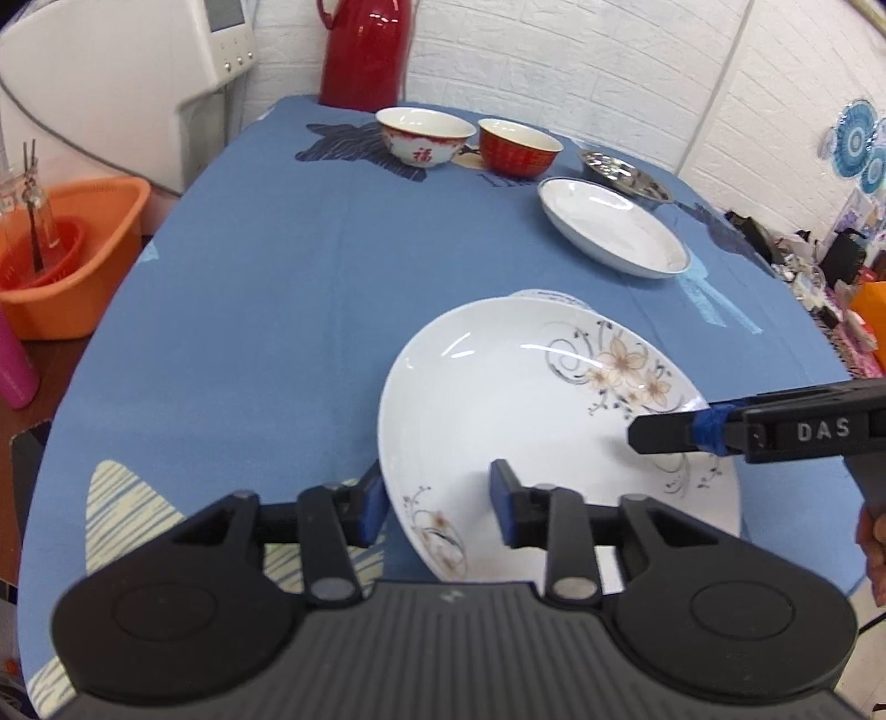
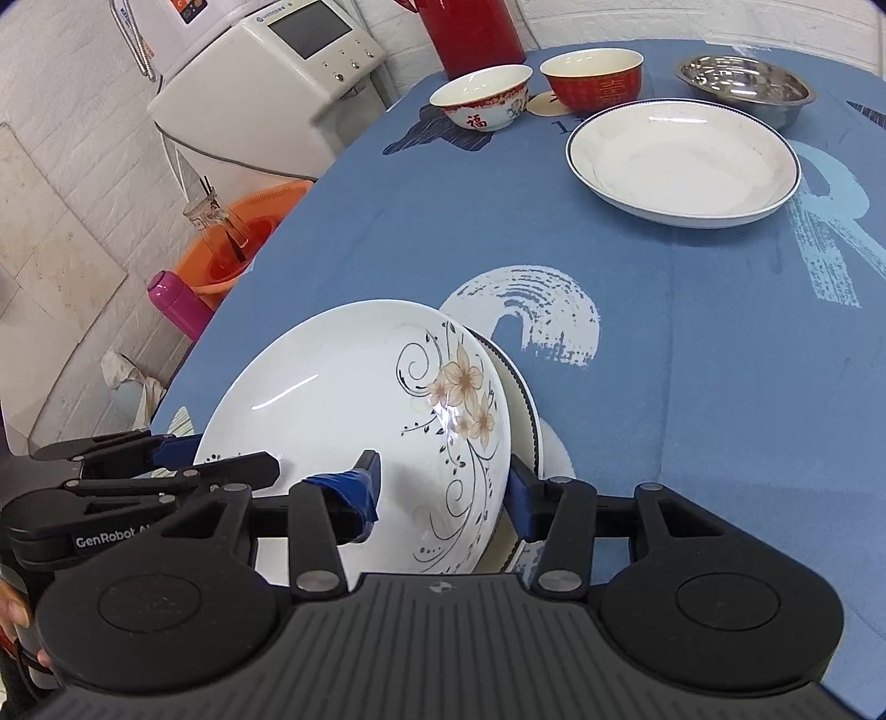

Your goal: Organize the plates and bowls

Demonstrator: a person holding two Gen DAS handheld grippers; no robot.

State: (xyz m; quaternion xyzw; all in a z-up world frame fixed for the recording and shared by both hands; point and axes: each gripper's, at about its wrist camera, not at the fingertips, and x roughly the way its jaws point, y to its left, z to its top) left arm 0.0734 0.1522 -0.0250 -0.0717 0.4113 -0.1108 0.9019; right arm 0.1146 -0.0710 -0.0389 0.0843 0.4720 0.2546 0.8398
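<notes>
A white plate with flowers (image 1: 498,399) (image 2: 343,399) lies tilted on a dark-rimmed plate (image 2: 525,399) (image 1: 548,295) near the front of the blue table (image 1: 249,332). My left gripper (image 1: 437,507) (image 2: 227,454) is open and straddles the flowered plate's left rim, one pad outside and one over the inside. My right gripper (image 2: 443,495) (image 1: 675,418) is open astride the right rim in the same way. At the back stand a white bowl with red trim (image 1: 423,135) (image 2: 482,99), a red bowl (image 1: 518,147) (image 2: 592,77), a steel dish (image 1: 626,171) (image 2: 742,80) and a blue-rimmed white plate (image 1: 614,227) (image 2: 681,160).
A red thermos (image 1: 365,50) (image 2: 470,33) stands at the table's far edge. Left of the table are a white appliance (image 1: 111,72) (image 2: 266,94), an orange basin (image 1: 66,260) (image 2: 238,243) and a pink bottle (image 1: 14,371) (image 2: 177,302). Clutter lies off the right edge (image 1: 830,266).
</notes>
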